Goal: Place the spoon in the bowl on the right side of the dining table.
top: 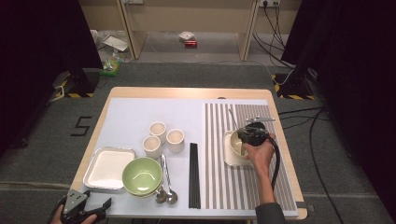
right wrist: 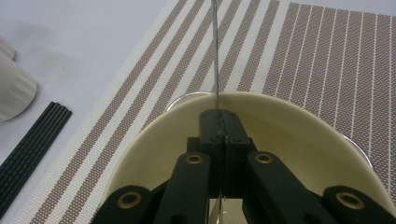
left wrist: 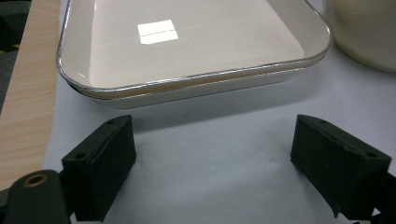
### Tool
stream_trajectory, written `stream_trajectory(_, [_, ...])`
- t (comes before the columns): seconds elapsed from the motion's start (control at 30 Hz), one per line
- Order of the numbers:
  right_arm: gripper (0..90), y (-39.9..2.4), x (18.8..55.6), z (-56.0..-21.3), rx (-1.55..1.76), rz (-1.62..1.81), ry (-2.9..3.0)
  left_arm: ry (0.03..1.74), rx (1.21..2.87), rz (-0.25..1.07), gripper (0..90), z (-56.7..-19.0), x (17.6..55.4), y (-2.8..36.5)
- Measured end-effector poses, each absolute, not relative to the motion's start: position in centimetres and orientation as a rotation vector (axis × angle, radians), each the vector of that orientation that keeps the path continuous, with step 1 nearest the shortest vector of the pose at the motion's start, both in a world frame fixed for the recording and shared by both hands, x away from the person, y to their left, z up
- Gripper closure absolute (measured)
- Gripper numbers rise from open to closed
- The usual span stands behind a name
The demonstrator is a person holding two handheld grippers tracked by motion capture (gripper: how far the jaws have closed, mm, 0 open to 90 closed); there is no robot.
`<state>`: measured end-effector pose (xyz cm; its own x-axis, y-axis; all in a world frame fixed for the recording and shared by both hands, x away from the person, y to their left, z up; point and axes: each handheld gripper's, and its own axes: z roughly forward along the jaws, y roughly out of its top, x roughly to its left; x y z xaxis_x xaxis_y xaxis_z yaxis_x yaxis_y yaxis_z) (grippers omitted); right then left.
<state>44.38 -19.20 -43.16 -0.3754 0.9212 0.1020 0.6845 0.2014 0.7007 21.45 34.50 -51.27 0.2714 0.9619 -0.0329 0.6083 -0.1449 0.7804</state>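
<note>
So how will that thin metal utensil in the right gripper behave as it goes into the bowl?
The utensil looks stiff and light. Its smooth handle, pinched edge-on in the right gripper, may pivot or slip. Against the glossy bowl it would probably slide.

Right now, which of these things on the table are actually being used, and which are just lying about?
In use:
- right gripper, shut on a spoon
- cream bowl on a square plate
- striped mat

Lying about:
- three cups
- black chopsticks
- green bowl
- two spoons
- tray
- left gripper, open
</note>
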Motion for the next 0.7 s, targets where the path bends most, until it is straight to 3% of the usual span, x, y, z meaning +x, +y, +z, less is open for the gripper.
stream_trajectory(0.7, [86.7, -19.56, 44.57, -43.75, 1.523, 0.950, 2.136, 1.421, 1.847, 0.645, 12.7, -51.26, 21.46, 34.50])
